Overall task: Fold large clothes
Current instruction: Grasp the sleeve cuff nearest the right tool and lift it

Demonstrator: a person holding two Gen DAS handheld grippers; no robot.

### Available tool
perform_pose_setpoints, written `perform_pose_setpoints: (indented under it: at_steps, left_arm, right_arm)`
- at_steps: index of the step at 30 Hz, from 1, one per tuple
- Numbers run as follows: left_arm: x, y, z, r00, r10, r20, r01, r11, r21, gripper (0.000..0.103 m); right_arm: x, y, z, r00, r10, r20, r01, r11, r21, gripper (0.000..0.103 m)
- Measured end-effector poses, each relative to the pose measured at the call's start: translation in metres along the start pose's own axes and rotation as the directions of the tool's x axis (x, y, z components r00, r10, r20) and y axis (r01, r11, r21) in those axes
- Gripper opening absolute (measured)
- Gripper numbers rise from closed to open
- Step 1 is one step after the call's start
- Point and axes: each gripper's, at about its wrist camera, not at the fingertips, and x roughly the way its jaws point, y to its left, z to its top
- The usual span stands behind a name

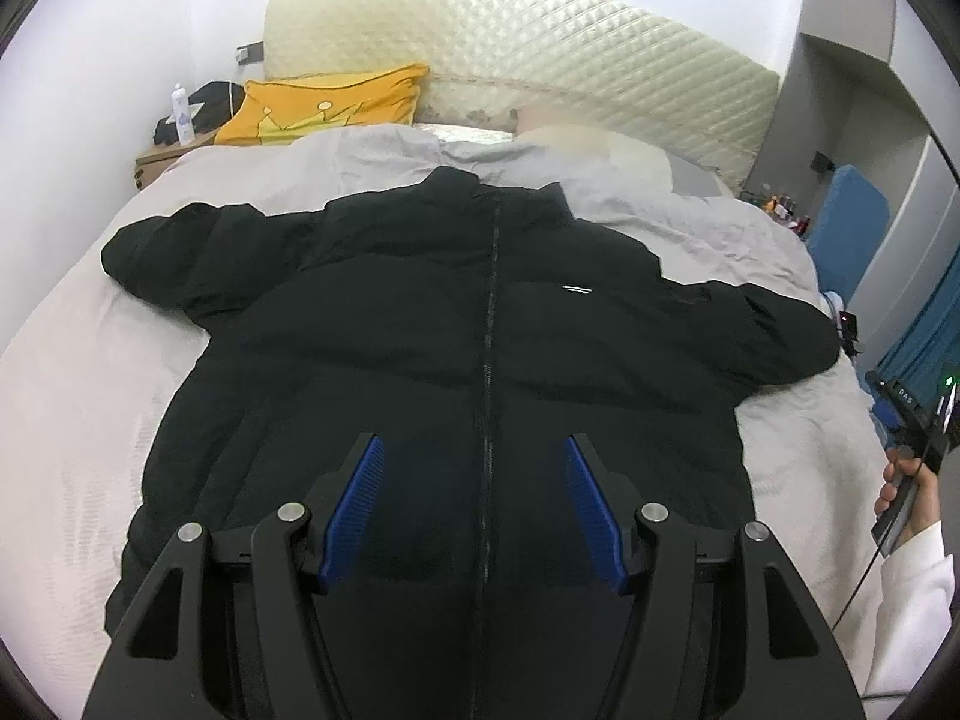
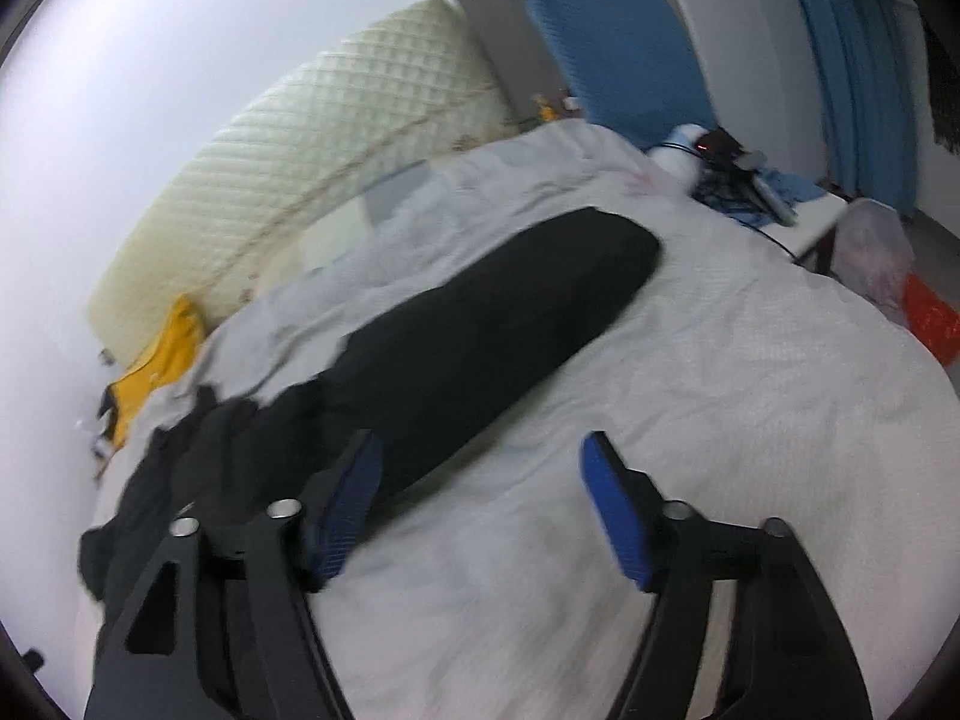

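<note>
Jacket (image 1: pixel 456 312) lies unfolded on bed (image 1: pixel 72 372); both tongs, left (image 1: pixel 474 504) and right (image 2: pixel 480 510), gape empty; next, grip right sleeve (image 2: pixel 510 300).

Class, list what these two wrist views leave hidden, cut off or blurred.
- Black jacket hem: left wrist view, covered by the left gripper.
- Jacket body: right wrist view, motion-blurred; only one sleeve shows well.
- Right gripper: mostly cut off by the left view's edge.
- Items beside the bed: too small.
</note>
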Motion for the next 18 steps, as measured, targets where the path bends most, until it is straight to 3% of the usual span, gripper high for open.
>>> perform_pose_setpoints:
  at_steps: [7, 11, 18]
  left_arm:
    - [0.041, 0.003, 0.007, 1.0, 0.019, -0.001, -0.019, 0.999, -0.044, 0.062]
    - [0.064, 0.007, 0.008, 0.999, 0.037, -0.025, -0.038, 0.998, -0.056, 0.062]
    - [0.094, 0.019, 0.009, 0.995, 0.08, -0.063, -0.085, 0.994, -0.074, 0.062]
  right_arm:
    - [0.062, -0.063, 0.033, 0.998, 0.063, 0.008, -0.064, 0.976, 0.209, 0.082]
    - [0.107, -0.085, 0.054, 0.986, 0.162, 0.023, -0.161, 0.929, 0.334, 0.082]
    - [0.177, -0.106, 0.075, 0.989, 0.15, -0.01, -0.129, 0.878, 0.46, 0.083]
